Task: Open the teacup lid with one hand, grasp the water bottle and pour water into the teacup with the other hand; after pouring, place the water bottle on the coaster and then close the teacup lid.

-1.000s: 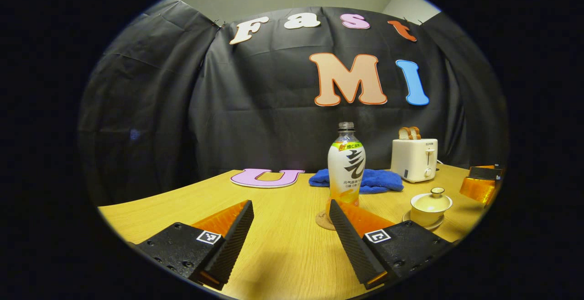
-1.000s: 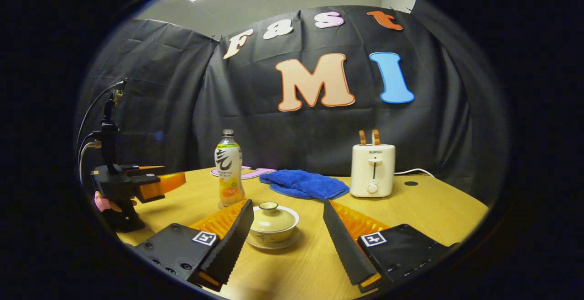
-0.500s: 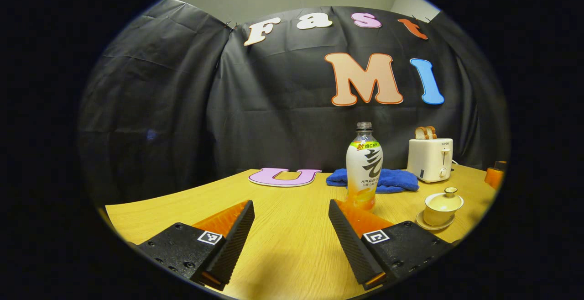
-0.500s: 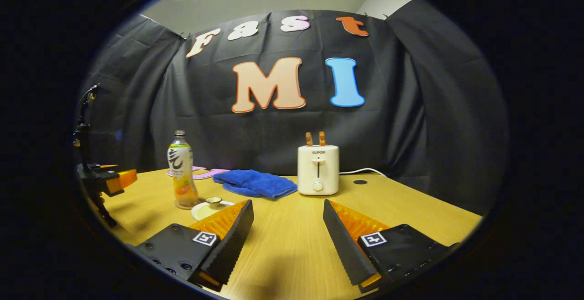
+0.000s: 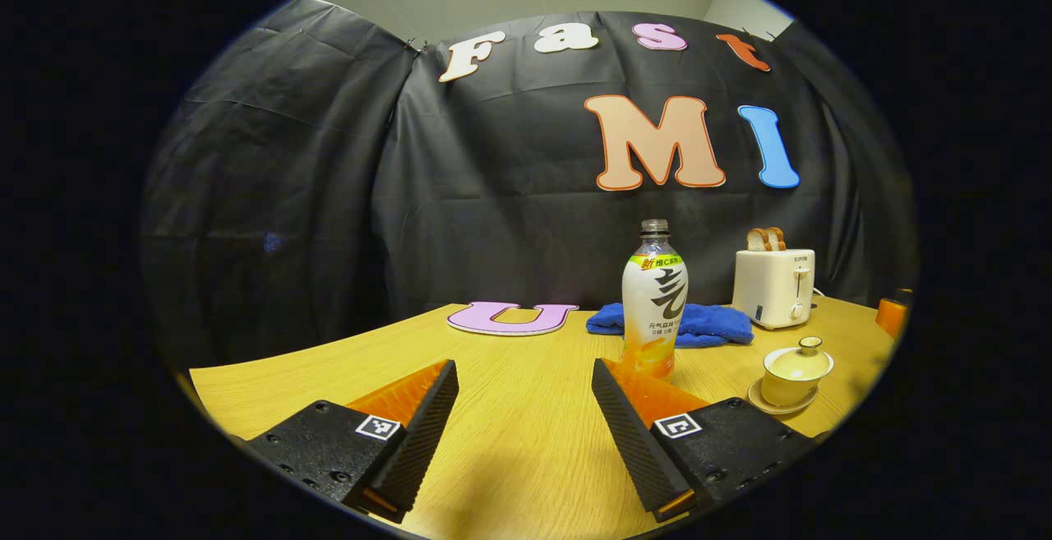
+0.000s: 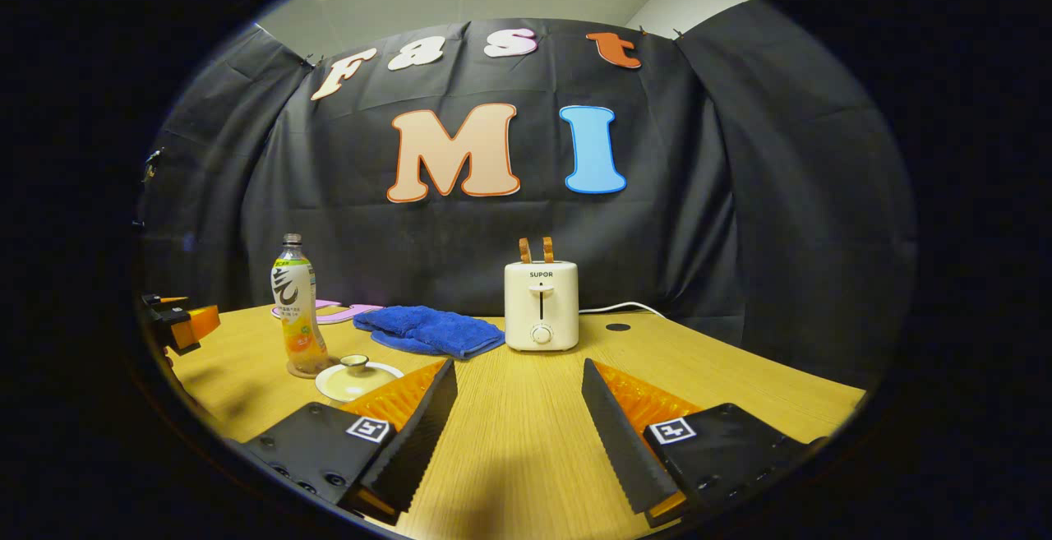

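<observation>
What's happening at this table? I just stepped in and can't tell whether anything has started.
Nothing is being held. The left gripper and the right gripper both hover open over the wooden table. The water bottle stands upright on its coaster, and the teacup beside it has its lid on. A blue towel and a toaster sit further back.
</observation>
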A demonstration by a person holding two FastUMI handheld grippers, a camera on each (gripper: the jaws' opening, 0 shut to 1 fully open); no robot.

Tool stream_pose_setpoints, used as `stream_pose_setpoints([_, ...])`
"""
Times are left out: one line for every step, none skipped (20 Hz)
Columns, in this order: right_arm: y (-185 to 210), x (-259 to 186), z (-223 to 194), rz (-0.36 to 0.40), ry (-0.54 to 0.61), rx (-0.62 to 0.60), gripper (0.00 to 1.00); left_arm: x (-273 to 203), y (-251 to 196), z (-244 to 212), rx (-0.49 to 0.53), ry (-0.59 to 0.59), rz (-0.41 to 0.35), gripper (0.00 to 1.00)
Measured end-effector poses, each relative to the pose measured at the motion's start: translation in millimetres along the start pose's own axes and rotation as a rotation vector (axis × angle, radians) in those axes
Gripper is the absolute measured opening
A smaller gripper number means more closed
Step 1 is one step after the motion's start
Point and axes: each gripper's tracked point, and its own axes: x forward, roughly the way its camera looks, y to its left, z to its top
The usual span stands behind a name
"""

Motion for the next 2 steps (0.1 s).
stream_pose_setpoints([-0.4, 0.5, -0.9, 0.000, 0.000, 0.000, 0.98, -0.1, 0.0, -0.1, 0.000, -0.001, 0.000, 0.95])
stream_pose_setpoints([-0.2, 0.3, -0.7, 0.000, 0.000, 0.000, 0.98, -0.2, 0.0, 0.0, 0.000, 0.000, -0.001, 0.95])
